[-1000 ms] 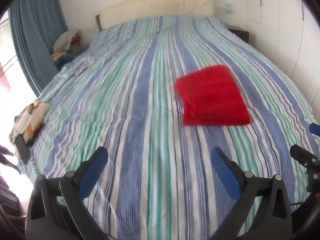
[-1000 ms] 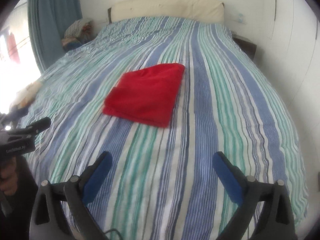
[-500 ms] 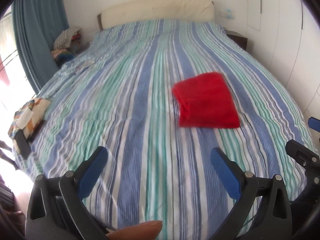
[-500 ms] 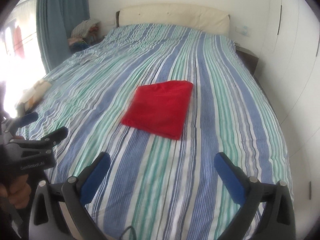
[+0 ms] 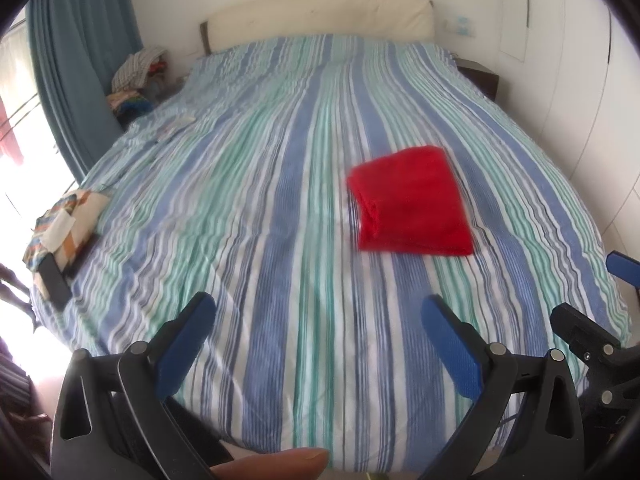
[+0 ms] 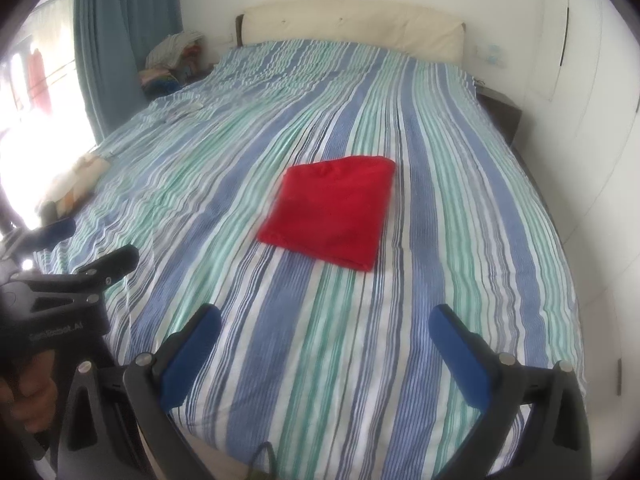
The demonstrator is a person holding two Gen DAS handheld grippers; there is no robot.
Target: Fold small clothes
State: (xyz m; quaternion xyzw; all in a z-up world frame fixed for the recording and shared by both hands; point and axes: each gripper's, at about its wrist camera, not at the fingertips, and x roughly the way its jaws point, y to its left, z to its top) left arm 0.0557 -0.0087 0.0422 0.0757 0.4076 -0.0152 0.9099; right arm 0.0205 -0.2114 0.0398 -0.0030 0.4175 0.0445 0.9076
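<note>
While both my tongs, left gripper (image 5: 316,320) and right gripper (image 6: 326,330), gape empty, the folded red cloth (image 6: 330,210) lies far ahead, nearer my right.

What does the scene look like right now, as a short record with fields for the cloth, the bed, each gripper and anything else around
cloth: red cloth, folded into a flat rectangle, lying on the bed
bed: striped cover, blue, green and white; pale headboard
left gripper: open, holding nothing, near the foot of the bed, apart from the cloth
right gripper: open, holding nothing, apart from the cloth
other: blue curtain on the left; clothes pile beside the bed
</note>
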